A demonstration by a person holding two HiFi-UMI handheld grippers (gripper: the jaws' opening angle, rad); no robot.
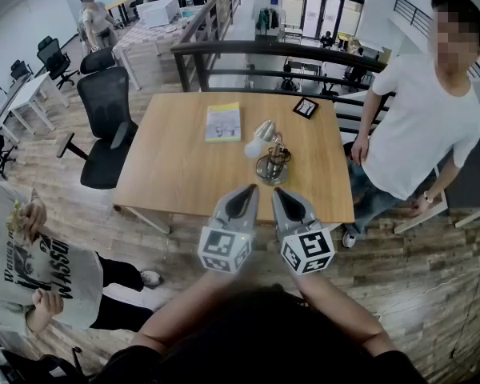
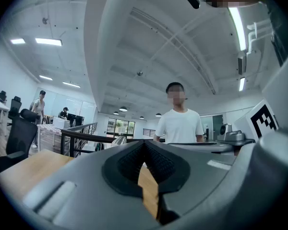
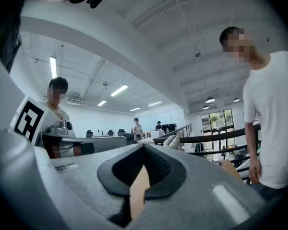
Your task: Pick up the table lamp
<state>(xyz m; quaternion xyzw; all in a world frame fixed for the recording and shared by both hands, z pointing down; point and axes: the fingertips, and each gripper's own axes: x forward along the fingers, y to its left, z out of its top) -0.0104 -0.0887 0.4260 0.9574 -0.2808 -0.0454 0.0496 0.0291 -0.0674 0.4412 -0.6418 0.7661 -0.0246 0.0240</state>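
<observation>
Left claw [image 2: 144,143] is pressed together at the tips, with nothing between them. Right claw [image 3: 144,147] is closed in the same way and also holds nothing. Both are held level, side by side and close to each other, with their tips over the near edge of the tabletop [image 1: 168,174], and they point toward the lamp [image 1: 270,157]. The person's forearms come up from the bottom of the head view and lean toward each other. Each claw carries a cube with black and white square markers: the left cube [image 1: 224,250] and the right cube [image 1: 307,250] show these patterns to the head camera.

The lamp stands on the tabletop just beyond the claw tips, not touching them. Its round base is on the nearer side, and its pale head leans to the left and away. A yellow-green booklet [image 1: 223,122] lies flat further back, left of the lamp; its print is too small to read. A person at the lower left wears a shirt [image 1: 40,266] with big dark letters, of which only "WASSU" can be read.
</observation>
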